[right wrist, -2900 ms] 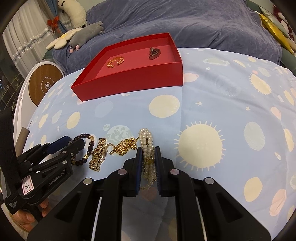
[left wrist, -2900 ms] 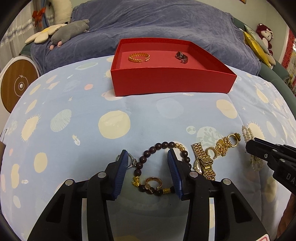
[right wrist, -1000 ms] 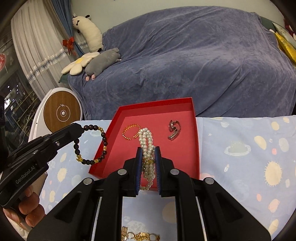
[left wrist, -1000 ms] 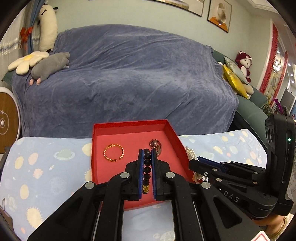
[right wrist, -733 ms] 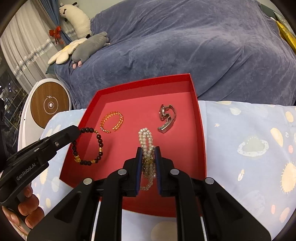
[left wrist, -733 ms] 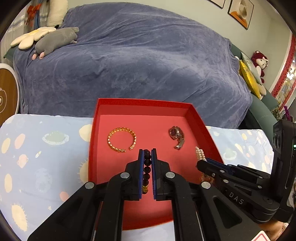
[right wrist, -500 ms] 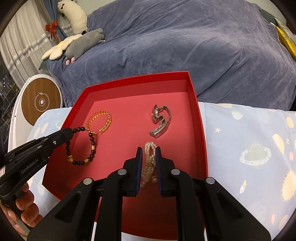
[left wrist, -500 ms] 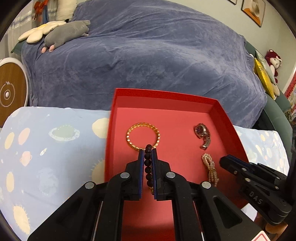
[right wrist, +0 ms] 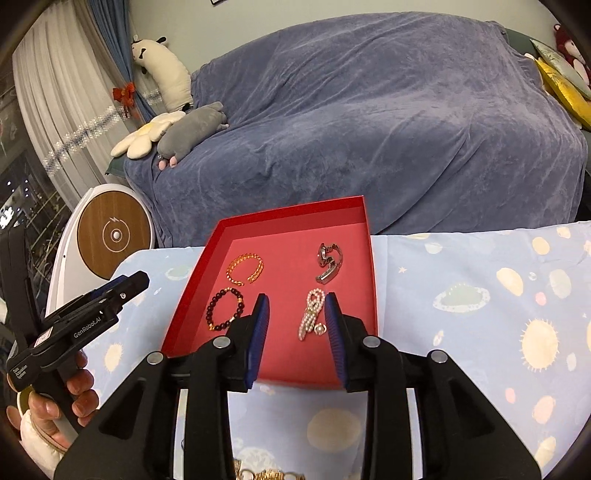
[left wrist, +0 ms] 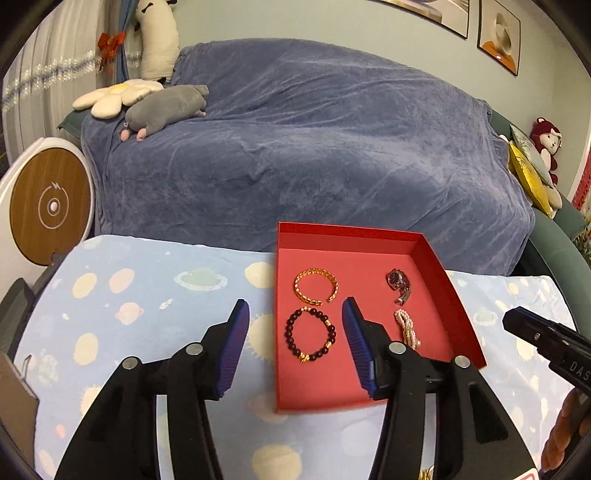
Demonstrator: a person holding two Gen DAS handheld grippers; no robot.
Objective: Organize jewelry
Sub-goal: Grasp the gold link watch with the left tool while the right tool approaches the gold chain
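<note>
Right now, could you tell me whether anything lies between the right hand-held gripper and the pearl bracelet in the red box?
Nothing visible does. The right hand-held gripper hangs open over the red box, and the pearl bracelet lies flat on the box floor in the gap between its fingers, apart from the silver watch behind it.

**Around the room: sofa, soft toys and a spotted cloth**

A blue-grey throw (left wrist: 314, 147) covers a sofa across the back of the room. On its left end lie a grey plush animal (left wrist: 162, 110) and, touching it, a cream flower-shaped cushion (left wrist: 114, 98); a long white plush with dark ears (right wrist: 166, 70) stands upright behind them. At the far right sit a yellow cushion (left wrist: 528, 177) and a dark red teddy (left wrist: 548, 138). A round white device with a wooden face (left wrist: 50, 206) stands left of the sofa, near sheer curtains (right wrist: 55, 110). Framed pictures (left wrist: 498, 33) hang on the wall. A pale blue tablecloth with suns and planets (left wrist: 147, 295) fills the foreground.
</note>
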